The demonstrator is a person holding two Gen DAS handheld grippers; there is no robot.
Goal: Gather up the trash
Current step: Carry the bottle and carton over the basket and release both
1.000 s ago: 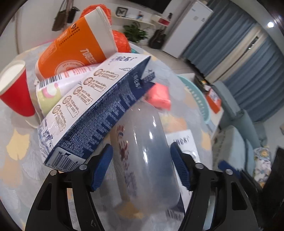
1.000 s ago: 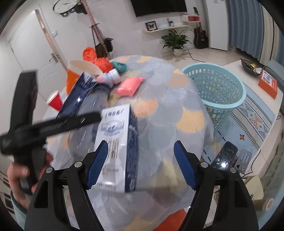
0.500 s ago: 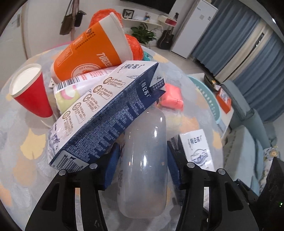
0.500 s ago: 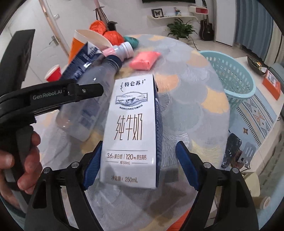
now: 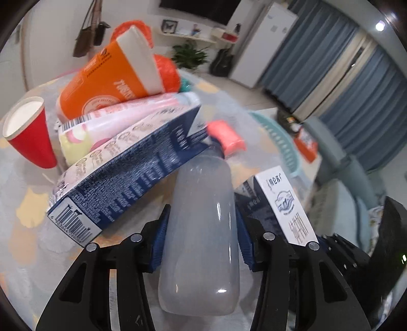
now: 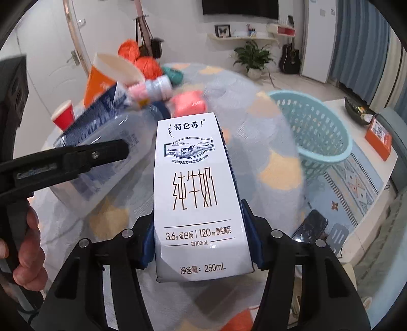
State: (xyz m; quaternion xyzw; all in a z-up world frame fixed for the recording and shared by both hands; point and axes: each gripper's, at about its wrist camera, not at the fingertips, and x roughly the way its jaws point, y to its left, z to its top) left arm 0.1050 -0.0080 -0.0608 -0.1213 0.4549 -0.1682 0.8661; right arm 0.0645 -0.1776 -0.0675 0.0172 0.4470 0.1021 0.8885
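Both tongs are closing on trash: left tongs (image 5: 201,239) pinching the bottle (image 5: 203,229), right tongs (image 6: 201,244) the milk carton (image 6: 195,193), long axes pointing ahead. From the right tongs the basket (image 6: 313,135) lies ahead and rightward, nearer that hand.

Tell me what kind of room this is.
Most likely a home living room: a wall-mounted TV, an acoustic guitar leaning beside a potted plant, and a patterned rug under a teal laundry-style basket.

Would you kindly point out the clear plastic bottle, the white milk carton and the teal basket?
clear plastic bottle (image 5: 203,229), left wrist view, mid body.
white milk carton (image 6: 195,191), right wrist view, front face.
teal basket (image 6: 328,152), right wrist view, near rim.
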